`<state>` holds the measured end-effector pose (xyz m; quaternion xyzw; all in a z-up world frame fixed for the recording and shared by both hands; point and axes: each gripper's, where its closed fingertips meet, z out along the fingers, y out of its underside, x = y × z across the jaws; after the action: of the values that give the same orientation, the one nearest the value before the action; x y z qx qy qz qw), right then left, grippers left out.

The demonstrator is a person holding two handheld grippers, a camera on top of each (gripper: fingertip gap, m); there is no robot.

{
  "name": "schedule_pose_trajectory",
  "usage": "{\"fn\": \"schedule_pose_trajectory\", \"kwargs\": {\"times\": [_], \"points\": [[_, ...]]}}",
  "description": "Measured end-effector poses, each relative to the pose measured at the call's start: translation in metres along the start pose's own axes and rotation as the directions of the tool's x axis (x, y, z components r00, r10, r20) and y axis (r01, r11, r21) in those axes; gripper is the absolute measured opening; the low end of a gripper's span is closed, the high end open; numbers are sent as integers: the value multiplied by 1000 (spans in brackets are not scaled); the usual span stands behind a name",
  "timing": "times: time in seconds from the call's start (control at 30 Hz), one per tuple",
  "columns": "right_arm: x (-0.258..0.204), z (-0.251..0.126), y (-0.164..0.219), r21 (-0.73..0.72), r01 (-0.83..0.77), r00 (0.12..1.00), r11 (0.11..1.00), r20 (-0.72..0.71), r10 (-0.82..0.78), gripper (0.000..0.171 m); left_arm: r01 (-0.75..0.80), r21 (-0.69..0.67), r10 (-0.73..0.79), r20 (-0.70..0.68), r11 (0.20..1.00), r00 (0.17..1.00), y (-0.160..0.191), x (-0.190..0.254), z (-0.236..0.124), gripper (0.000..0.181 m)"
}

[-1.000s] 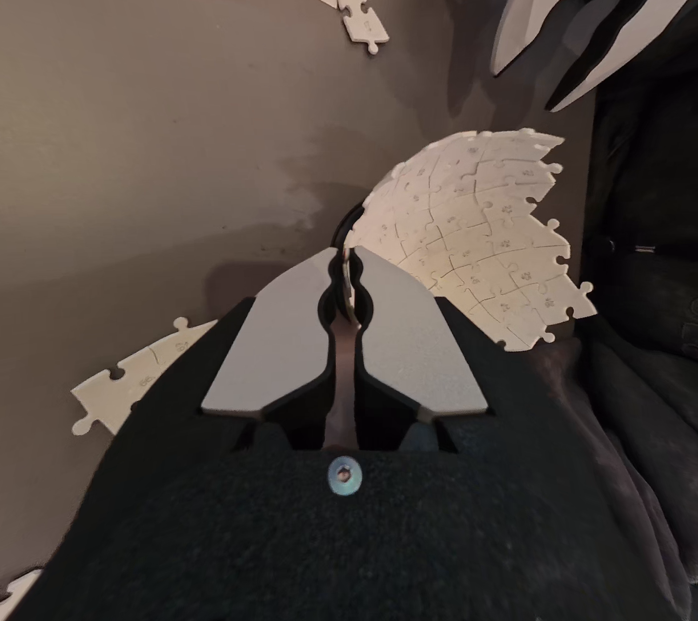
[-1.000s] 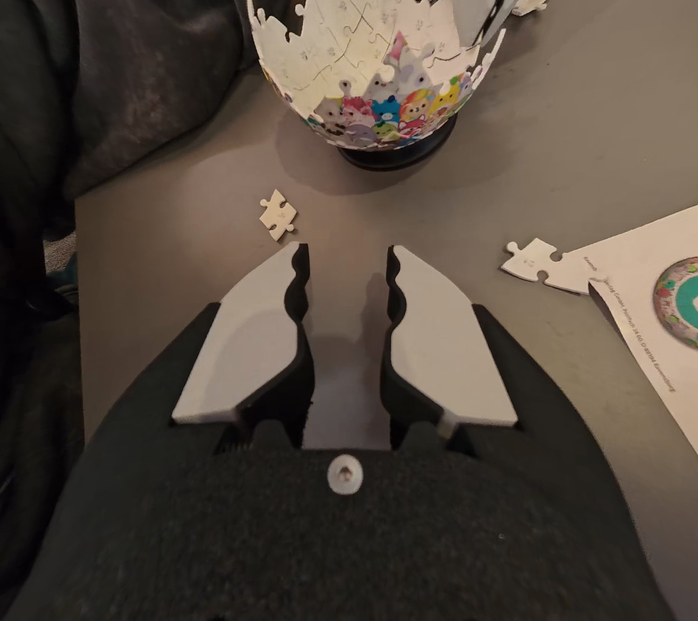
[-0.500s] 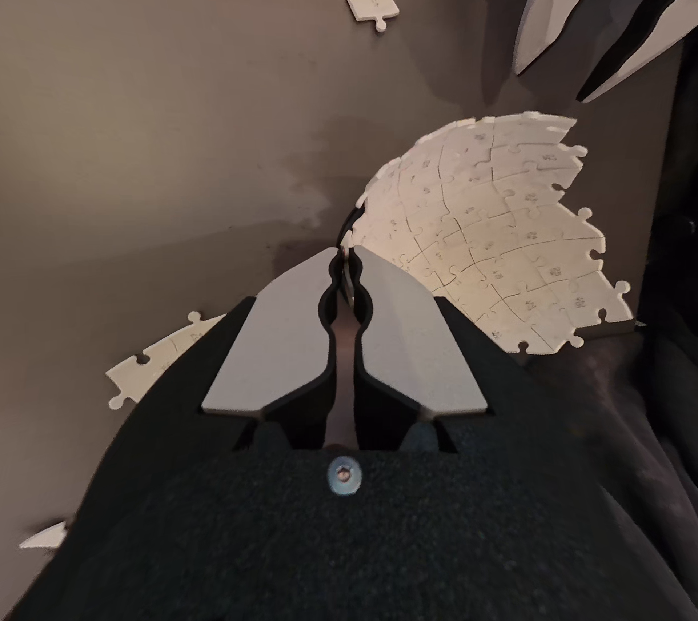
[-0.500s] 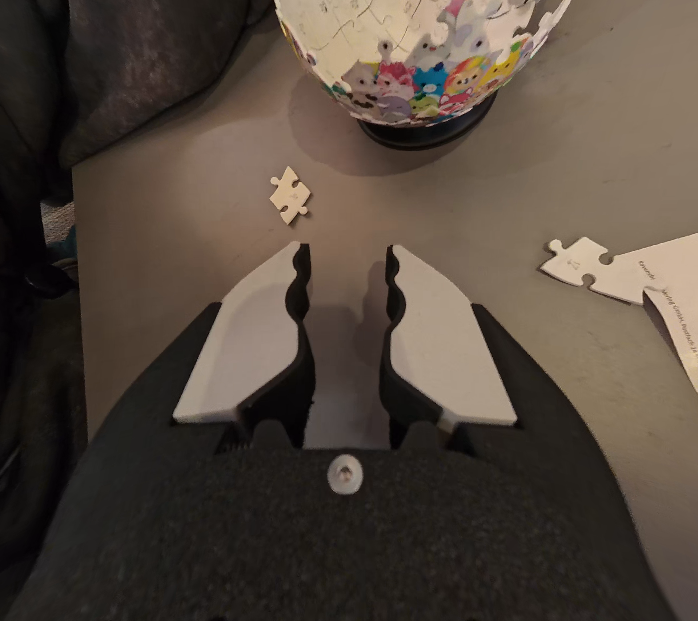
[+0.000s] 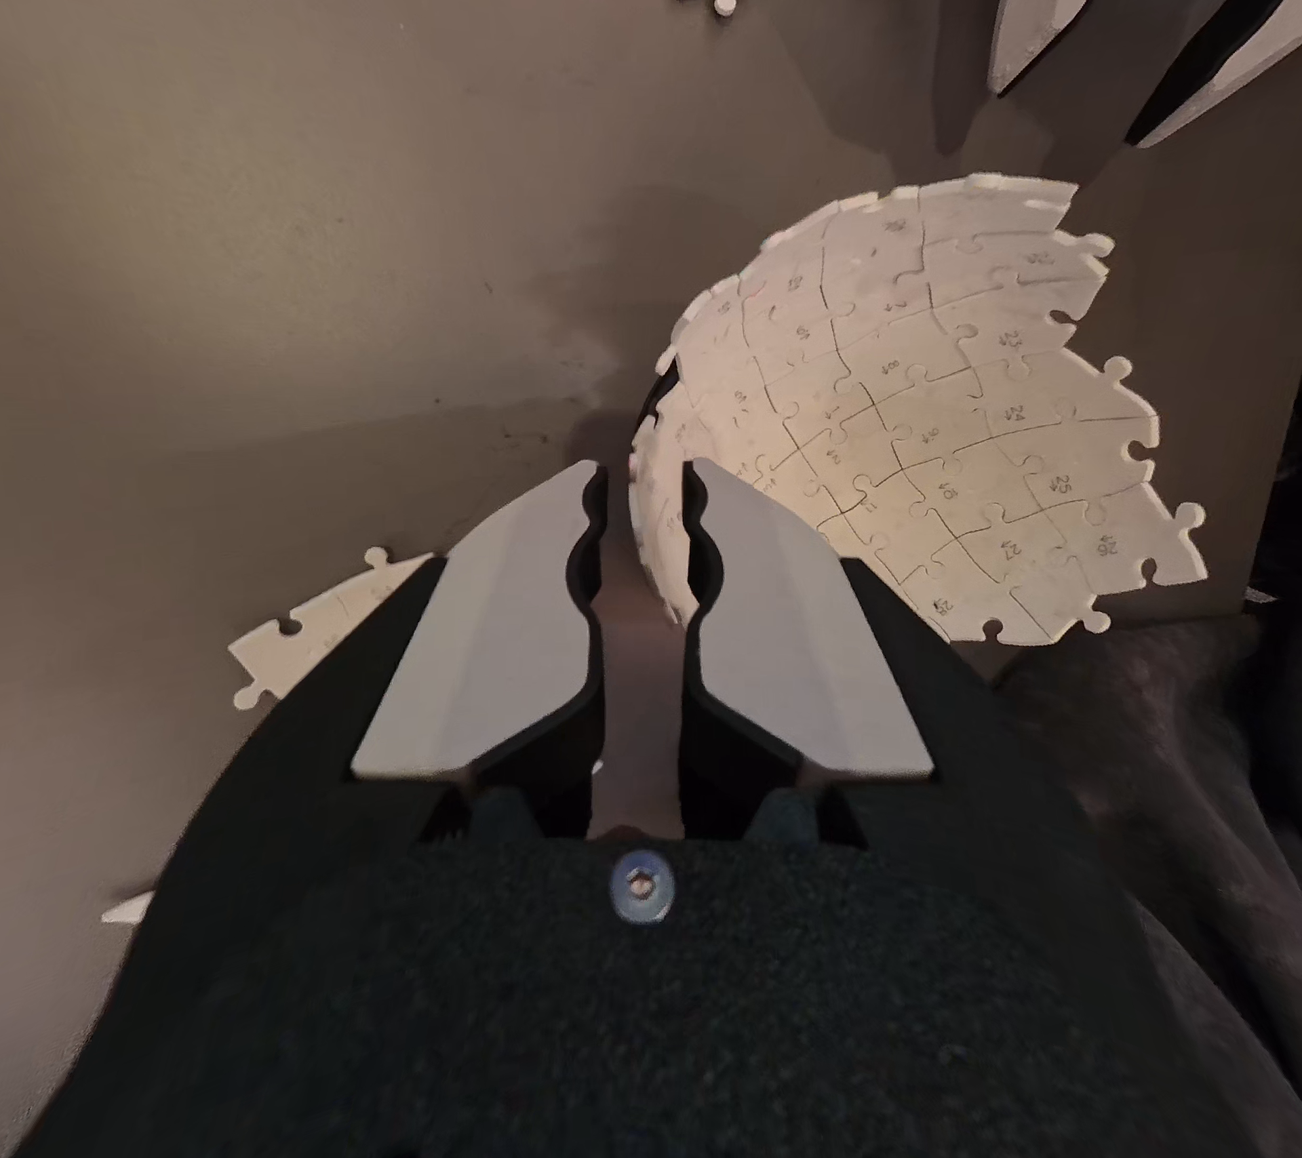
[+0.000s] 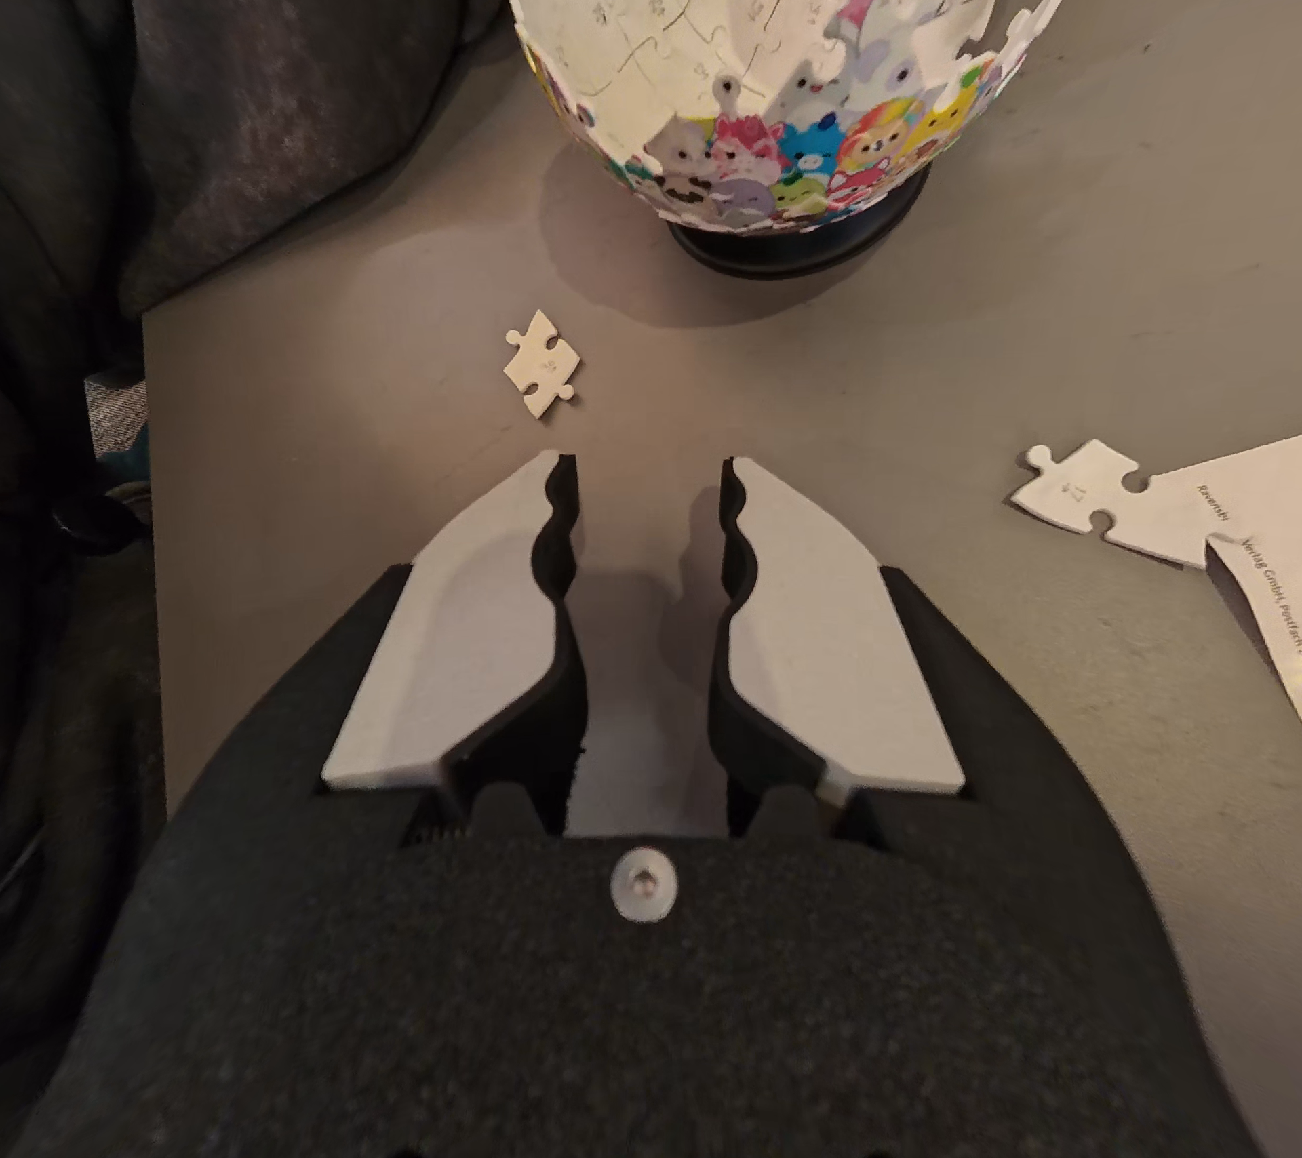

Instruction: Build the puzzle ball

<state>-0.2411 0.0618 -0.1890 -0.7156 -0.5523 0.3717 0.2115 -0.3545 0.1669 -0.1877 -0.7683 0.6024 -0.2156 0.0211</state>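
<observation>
Dark fabric (image 6: 232,67): we see it bunched along the tabletop's left edge in the right wrist view.
Loose piece (image 6: 542,362): we find it lying white side up on the grey tabletop (image 6: 352,420), just ahead of the right fingers, between them and the ball.
Right hand-held gripper (image 6: 648,462): we see its jaws parted with bare tabletop between them, gripping nothing.
Puzzle ball (image 6: 740,67): we see a half-built shell, upright on a dark round stand (image 6: 796,254), colourful printed pieces low down, jagged open rim above.
Piece by the sheet (image 6: 1078,494): we see it touching the printed paper sheet (image 6: 1254,561) at the right edge.
Left hand-held gripper (image 5: 642,472): we see its jaws narrowly apart astride the ball's (image 5: 916,455) rim; whether they touch the shell we cannot tell, as the view there is blurred.
Joined strip (image 5: 317,624): we see it flat on the tabletop, left of that gripper and partly hidden by it.
</observation>
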Motion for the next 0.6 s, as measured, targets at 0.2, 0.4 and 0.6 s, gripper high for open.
{"fn": "schedule_pose_trajectory", "kwargs": {"times": [0.2, 0.4, 0.6], "points": [[-1, 3, 3, -13, -2, 1000, 1000, 11, 2, 39, 37, -16, -37, 3, 999, 999, 4, -4, 0, 20], [-3, 5, 5, -24, -3, 1000, 1000, 24, 4, 39, 86, -11, -86, -69, 996, 994, 5, -3, 5, 13], [-5, 8, 8, -38, -6, 999, 999, 39, 8, 39, 94, -18, -95, -90, 995, 991, 6, 0, 5, 5]]}}
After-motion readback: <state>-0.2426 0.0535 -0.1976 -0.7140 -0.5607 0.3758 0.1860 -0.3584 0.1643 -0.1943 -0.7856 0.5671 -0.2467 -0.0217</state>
